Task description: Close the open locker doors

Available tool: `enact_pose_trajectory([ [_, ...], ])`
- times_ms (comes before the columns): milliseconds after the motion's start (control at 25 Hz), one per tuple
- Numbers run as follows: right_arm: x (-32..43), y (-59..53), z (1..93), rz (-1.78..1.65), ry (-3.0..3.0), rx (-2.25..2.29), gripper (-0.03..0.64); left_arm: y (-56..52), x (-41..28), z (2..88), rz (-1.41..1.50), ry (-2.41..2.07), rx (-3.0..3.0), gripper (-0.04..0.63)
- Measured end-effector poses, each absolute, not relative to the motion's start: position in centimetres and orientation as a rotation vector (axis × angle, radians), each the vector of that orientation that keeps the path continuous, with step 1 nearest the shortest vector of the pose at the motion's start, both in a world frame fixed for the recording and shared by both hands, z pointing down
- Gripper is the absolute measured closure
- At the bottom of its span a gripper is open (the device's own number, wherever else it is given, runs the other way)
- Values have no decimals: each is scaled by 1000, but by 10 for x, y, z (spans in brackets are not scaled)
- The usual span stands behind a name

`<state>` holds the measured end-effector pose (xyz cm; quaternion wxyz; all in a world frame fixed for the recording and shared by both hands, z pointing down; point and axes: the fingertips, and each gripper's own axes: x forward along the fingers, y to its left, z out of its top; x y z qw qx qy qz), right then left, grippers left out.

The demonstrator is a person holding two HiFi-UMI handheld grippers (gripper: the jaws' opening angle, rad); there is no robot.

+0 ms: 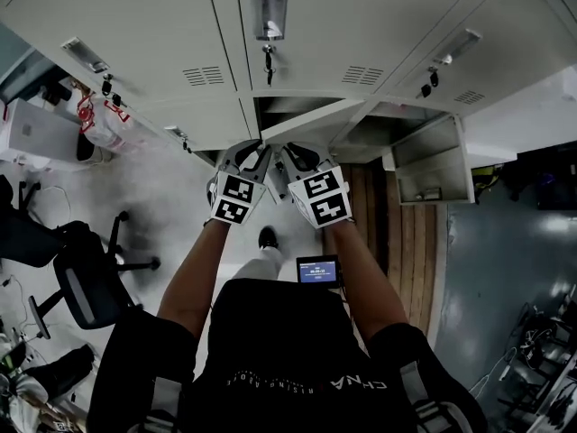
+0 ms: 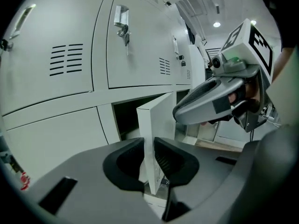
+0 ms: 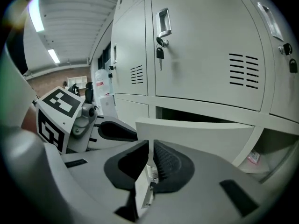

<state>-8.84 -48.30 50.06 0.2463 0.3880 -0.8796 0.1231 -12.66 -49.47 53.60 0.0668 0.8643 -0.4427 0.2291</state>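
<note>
Left gripper (image 2: 149,155) and right gripper (image 3: 150,160) both pinch, jaws narrow, the free edge of the open lower locker door (image 3: 201,136), likely a light, stiff, slippery metal sheet best pushed there.

The locker doors (image 1: 135,34) are pale grey, the marker cubes (image 1: 236,198) black-and-white.

The half-open locker door (image 1: 311,120) stood edge-on before its dark compartment (image 1: 288,105), leaving only narrow gaps on either side. Its free edge filled the slot between the jaws of the left gripper (image 2: 149,155) and of the right gripper (image 3: 150,161). The two tools sat close side by side. A second open door (image 1: 431,162) jutted out on the right. An office chair (image 1: 86,282) occupied the floor on the left.
</note>
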Motion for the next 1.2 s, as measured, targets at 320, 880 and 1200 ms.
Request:
enact_pose_trajectory([
  [320,-90,-531,507,324,-2365,1130,574,-534,-141,538,698,-1303,2625,514],
  [880,-93,-559,507,335,-2344,1183,574,-556,-148,536,690,-1278,2659,514],
  [1200,-94,-566,505,322,-2339,1191,574,-558,-148,537,697,-1275,2665,514],
])
